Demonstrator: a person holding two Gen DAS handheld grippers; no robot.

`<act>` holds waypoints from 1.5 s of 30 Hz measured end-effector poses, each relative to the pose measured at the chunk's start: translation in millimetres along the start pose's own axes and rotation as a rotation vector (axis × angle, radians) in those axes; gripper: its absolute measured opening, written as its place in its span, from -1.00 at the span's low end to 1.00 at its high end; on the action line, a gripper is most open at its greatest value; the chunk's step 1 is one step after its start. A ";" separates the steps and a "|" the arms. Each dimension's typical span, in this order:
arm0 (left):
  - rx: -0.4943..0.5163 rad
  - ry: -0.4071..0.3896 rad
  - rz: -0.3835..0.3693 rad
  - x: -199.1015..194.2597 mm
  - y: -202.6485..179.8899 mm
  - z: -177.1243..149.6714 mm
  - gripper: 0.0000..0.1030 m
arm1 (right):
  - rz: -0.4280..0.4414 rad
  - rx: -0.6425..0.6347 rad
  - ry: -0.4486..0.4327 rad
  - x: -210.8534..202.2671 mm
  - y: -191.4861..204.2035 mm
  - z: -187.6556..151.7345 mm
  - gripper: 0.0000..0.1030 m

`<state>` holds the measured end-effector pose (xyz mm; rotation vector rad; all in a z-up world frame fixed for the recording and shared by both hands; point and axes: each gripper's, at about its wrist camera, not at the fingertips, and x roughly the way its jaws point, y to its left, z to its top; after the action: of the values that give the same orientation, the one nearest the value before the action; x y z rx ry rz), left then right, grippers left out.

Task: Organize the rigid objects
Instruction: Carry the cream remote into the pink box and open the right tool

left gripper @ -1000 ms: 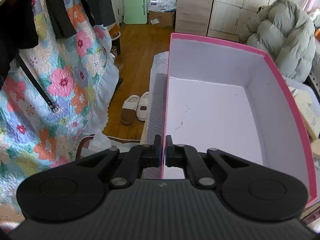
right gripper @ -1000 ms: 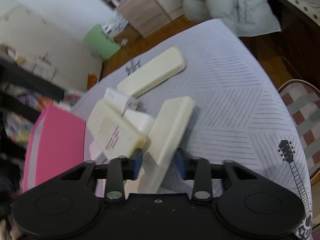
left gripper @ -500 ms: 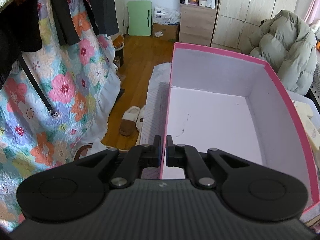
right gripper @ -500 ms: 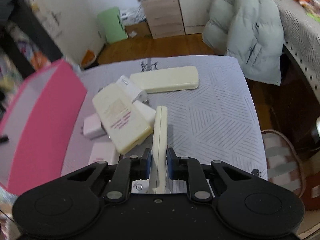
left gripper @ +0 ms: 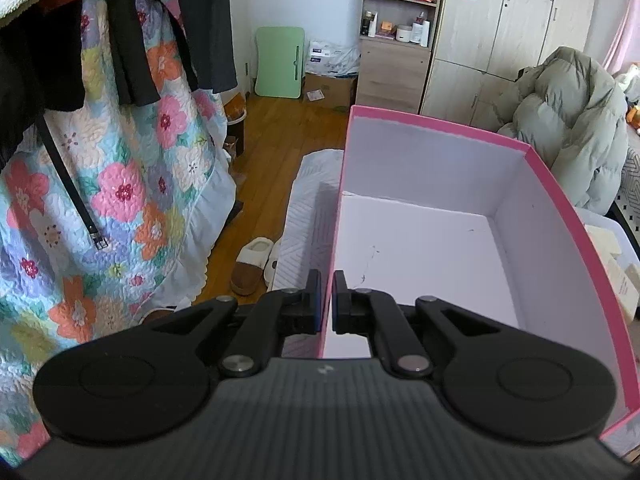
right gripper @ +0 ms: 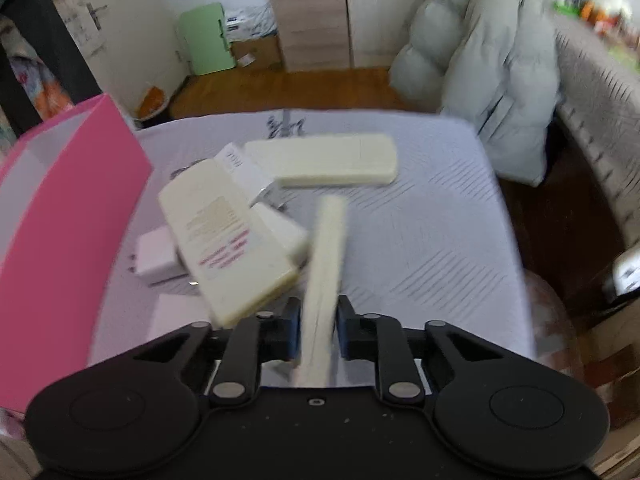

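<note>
My left gripper (left gripper: pixel 326 298) is shut on the near left wall of the pink box (left gripper: pixel 568 208), whose white inside is empty. The box also shows at the left of the right wrist view (right gripper: pixel 60 200). My right gripper (right gripper: pixel 318 330) is shut on a flat cream case (right gripper: pixel 326 248), held on edge above the table. On the table lie another long cream case (right gripper: pixel 320 160), a cream case with a printed label (right gripper: pixel 228 236), and small white boxes (right gripper: pixel 154 256) partly under it.
The grey patterned table cover (right gripper: pixel 420 240) spreads to the right of the pile. A grey puffer jacket (right gripper: pixel 480 80) lies behind the table. A floral quilt (left gripper: pixel 100 200) hangs to the left of the box, with slippers (left gripper: pixel 252 264) on the wood floor.
My right gripper closed on the flat cream case, turned it on edge and lifted it from the pile. My left gripper kept its hold on the box wall while the view tilted up.
</note>
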<state>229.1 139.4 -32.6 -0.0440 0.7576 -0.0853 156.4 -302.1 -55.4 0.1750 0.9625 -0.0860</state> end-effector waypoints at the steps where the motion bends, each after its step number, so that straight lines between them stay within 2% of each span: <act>1: -0.008 0.001 -0.009 -0.3 1.3 0.0 -0.93 | -0.006 -0.008 -0.013 -4.3 -0.5 -0.1 -0.60; 4: -0.020 -0.008 -0.017 -2.6 1.1 -2.9 -0.93 | 0.008 0.007 -0.029 -19.9 -1.6 0.9 -0.60; 8: -0.024 -0.019 -0.007 -4.7 -1.9 -5.3 -0.93 | 0.010 -0.071 -0.094 -54.0 20.1 8.5 -0.60; 11: -0.016 -0.016 -0.012 -5.6 -2.5 -5.7 -0.93 | 0.063 -0.146 -0.130 -78.6 49.2 20.1 -0.60; 13: -0.015 -0.018 -0.016 -6.9 -2.9 -6.0 -0.94 | 0.132 -0.223 -0.131 -92.9 78.4 30.2 -0.60; 17: -0.017 -0.024 -0.018 -7.7 -3.2 -7.4 -0.94 | 0.284 -0.355 -0.056 -101.5 144.3 54.7 -0.60; 20: -0.016 -0.027 -0.015 -8.8 -4.7 -8.8 -0.94 | 0.381 -0.414 0.049 -88.1 192.2 68.7 -0.60; 22: -0.014 -0.028 -0.005 -9.0 -7.3 -9.0 -0.94 | 0.410 -0.434 0.123 -69.0 218.1 73.9 -0.60; 24: -0.006 -0.031 -0.001 -8.8 -9.4 -9.7 -0.94 | 0.392 -0.456 0.188 -41.1 239.0 72.9 -0.60; 26: -0.002 -0.034 -0.003 -10.5 -10.3 -11.7 -0.95 | 0.355 -0.478 0.216 -18.6 252.4 67.0 -0.60; 30: 0.001 -0.036 0.001 -12.1 -10.9 -12.4 -0.95 | 0.283 -0.481 0.187 13.2 266.8 59.5 -0.61; 35: 0.007 -0.047 0.003 -12.1 -11.4 -13.6 -0.95 | 0.215 -0.554 0.148 29.9 287.5 60.5 -0.61; 40: -0.031 -0.064 -0.034 -14.1 -3.6 -17.7 -0.93 | 0.182 -0.574 0.191 46.6 302.3 64.7 -0.60; 43: -0.043 -0.065 -0.045 -14.4 -2.0 -18.4 -0.93 | 0.144 -0.587 0.185 51.6 308.4 60.0 -0.60; 45: -0.042 -0.068 -0.047 -15.1 -2.3 -19.2 -0.93 | 0.166 -0.574 0.206 54.6 312.2 57.8 -0.60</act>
<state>204.9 138.3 -36.0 -0.1041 0.6905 -0.1126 281.3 -6.0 -33.6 -0.2712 1.1368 0.3659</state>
